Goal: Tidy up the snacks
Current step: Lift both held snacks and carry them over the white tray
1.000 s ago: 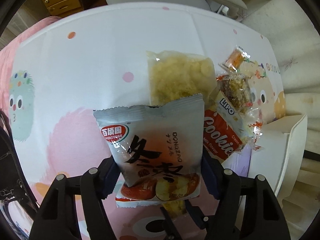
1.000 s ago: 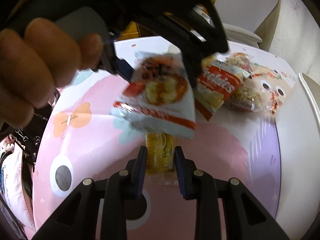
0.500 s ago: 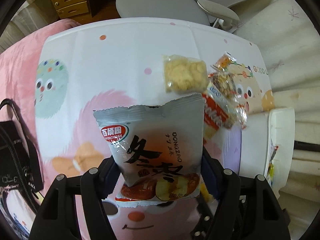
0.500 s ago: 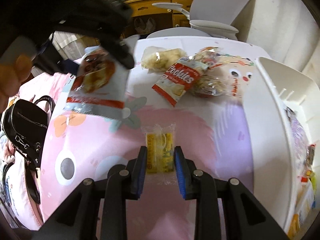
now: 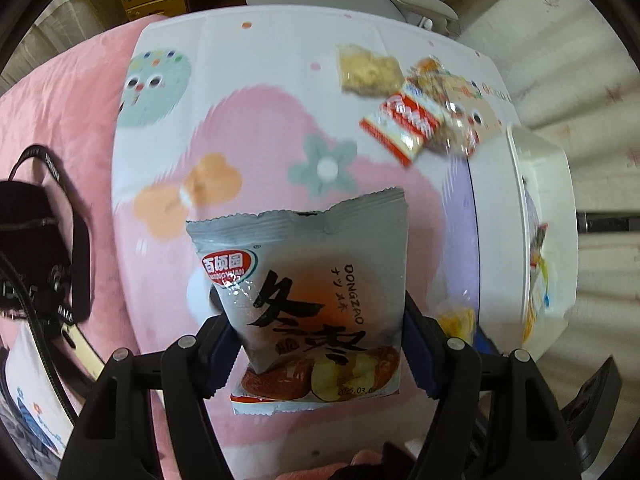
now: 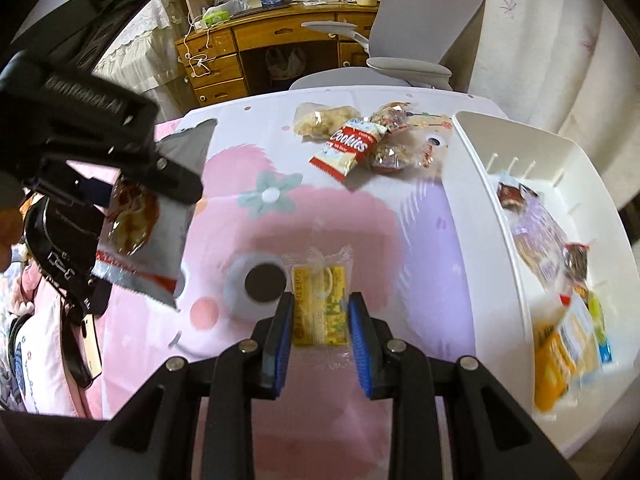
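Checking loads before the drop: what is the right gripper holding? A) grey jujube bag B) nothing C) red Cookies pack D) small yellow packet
D: the right gripper is shut on the small yellow packet; the grey jujube bag sits in the left gripper.

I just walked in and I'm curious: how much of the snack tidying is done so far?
Partly done. Several packets already lie in the white bin. In hand now: the left gripper holds a grey snack bag, and the right gripper holds a small yellow packet, both lifted off the table. Left on the table: the red cookie pack and the few clear packets around it.
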### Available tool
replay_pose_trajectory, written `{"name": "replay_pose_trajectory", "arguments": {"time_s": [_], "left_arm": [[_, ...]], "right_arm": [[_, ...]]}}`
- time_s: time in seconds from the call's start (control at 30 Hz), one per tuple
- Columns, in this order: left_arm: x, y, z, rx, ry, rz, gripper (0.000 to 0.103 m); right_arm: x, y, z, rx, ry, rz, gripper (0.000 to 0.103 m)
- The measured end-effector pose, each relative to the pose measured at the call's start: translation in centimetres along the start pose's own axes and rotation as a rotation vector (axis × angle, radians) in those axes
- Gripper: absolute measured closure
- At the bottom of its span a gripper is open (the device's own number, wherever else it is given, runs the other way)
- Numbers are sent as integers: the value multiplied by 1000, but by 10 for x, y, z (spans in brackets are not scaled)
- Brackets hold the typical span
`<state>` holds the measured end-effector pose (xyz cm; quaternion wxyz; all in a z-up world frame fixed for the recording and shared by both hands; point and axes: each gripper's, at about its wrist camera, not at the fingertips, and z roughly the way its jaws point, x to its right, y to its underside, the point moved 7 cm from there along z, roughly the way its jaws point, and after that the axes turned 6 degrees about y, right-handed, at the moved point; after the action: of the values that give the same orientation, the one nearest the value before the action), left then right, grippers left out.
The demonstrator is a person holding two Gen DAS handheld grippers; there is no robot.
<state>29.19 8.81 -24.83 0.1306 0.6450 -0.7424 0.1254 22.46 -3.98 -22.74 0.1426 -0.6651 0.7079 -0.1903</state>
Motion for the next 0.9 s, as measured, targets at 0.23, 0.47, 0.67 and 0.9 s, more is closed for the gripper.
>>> {"name": "replay_pose_trajectory", "arguments": {"time_s": [0.23, 0.47, 0.67, 0.9], "left_arm": [[0, 63, -20, 2, 7, 36, 33], [9, 101, -29, 4, 43, 53, 33], [29, 117, -38, 1, 79, 99, 33], [59, 118, -50, 42, 94, 158, 33]], "right_arm": [[1, 31, -31, 5, 9, 23, 76], [14, 48, -62, 31, 43, 47, 76], [31, 51, -85, 65, 83, 63, 76], [52, 56, -104, 95, 84, 91, 76]]}}
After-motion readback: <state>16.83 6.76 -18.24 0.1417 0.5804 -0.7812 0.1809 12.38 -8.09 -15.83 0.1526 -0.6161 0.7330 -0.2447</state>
